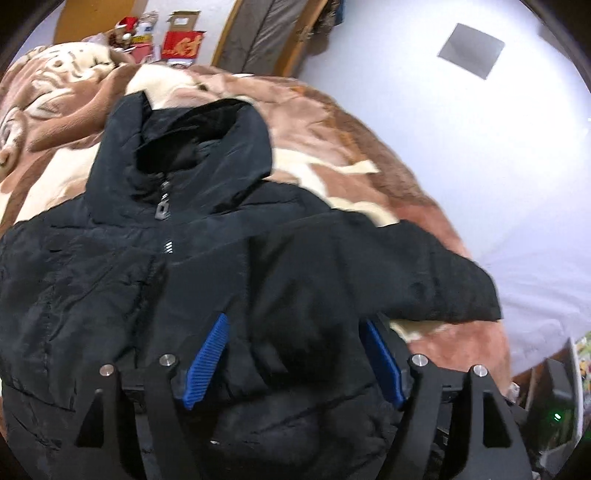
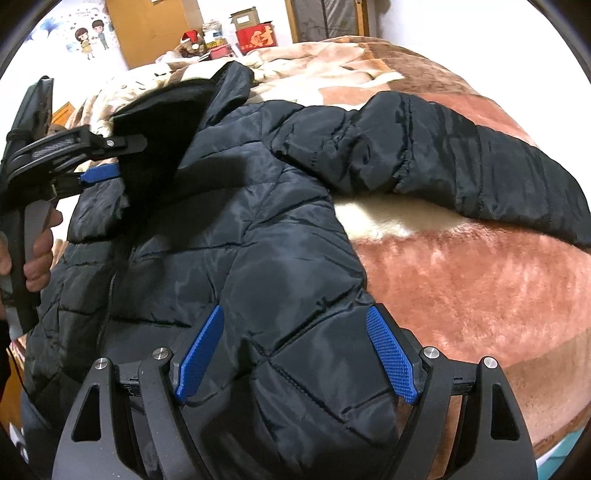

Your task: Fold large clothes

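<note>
Two wide-open grippers over a black jacket (image 2: 258, 229), left gripper (image 1: 295, 354) and right gripper (image 2: 295, 350) holding nothing

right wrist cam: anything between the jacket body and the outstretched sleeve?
Only bare blanket: a cream patch between the jacket body and the outstretched sleeve. The right wrist view shows it; nothing else lies there.

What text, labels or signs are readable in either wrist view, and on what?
"财" in gold: red box behind the bed, right wrist view; same box in the left view.
Wall sticker with two cartoon figures: lettering above them too small to read.
White container beside the box: label blurred.
Black jacket: no readable text.
</note>
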Demonstrator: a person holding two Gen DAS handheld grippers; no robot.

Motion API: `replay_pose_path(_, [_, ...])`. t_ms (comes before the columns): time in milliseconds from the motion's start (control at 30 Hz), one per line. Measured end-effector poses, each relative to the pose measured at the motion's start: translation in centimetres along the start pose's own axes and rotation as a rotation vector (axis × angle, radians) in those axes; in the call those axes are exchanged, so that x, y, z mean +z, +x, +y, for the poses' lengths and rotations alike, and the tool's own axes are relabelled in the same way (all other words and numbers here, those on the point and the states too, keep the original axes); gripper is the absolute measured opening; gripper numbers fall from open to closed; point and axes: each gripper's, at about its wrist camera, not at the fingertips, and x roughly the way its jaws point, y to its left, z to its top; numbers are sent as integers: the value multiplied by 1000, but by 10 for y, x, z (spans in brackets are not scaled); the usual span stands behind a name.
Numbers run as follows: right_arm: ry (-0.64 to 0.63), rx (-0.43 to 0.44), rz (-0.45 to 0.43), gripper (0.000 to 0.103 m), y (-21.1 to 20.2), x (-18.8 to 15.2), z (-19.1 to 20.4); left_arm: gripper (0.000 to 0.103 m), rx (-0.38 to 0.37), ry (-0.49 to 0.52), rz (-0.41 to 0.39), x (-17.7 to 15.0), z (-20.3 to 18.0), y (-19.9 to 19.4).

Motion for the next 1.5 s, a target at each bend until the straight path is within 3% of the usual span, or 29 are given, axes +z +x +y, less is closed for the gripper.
replay_pose_path(100, [0, 8, -10, 80, -3, 6, 2, 80, -12, 14, -41, 0, -3, -25])
replay_pose_path(200, [-18, 9, -25, 80, -3, 14, 11, 81, 26, 24, -77, -2, 12, -49])
replay_pose_path(333, [-42, 38, -28, 78, 6, 32, 27, 81, 183, 15, -100, 12, 67, -58])
replay_pose_path(433, [-69, 58, -17, 58, 25, 49, 40, 80, 298, -63, -89, 19, 123, -54])
replay_pose_path(500, [-83, 76, -12, 50, 42, 64, 49, 78, 370, -103, -79, 20, 156, -48])
replay_pose_path(633, [-120, 63, -2, 48, 80, 97, 64, 68, 443, -165, -34, 20, 208, -25])
replay_pose_path(767, [-119, 32, 41, 47, 119, 117, 63, 68, 440, -208, -13, 10, 232, 0])
replay_pose_path(967, [-146, -14, 71, 47, 160, 126, 55, 69, 455, -159, 12, -4, 228, 23])
replay_pose_path(1133, [-136, -26, 90, 47, 142, 124, 55, 68, 448, -179, 19, -2, 226, 5])
replay_pose_path(1233, [-122, -3, 39, 47, 111, 116, 56, 68, 410, -182, -56, -12, 215, -28])
replay_pose_path(1300, [-133, 8, 19, 47, 101, 108, 57, 68, 423, -175, -88, -21, 213, -41])
replay_pose_path(1433, [-151, -6, 94, 47, 124, 94, 55, 69, 436, -214, 26, -41, 230, -17])
replay_pose_path(1500, [-136, -1, 105, 47, 128, 95, 52, 71, 443, -226, 25, -44, 232, -16])
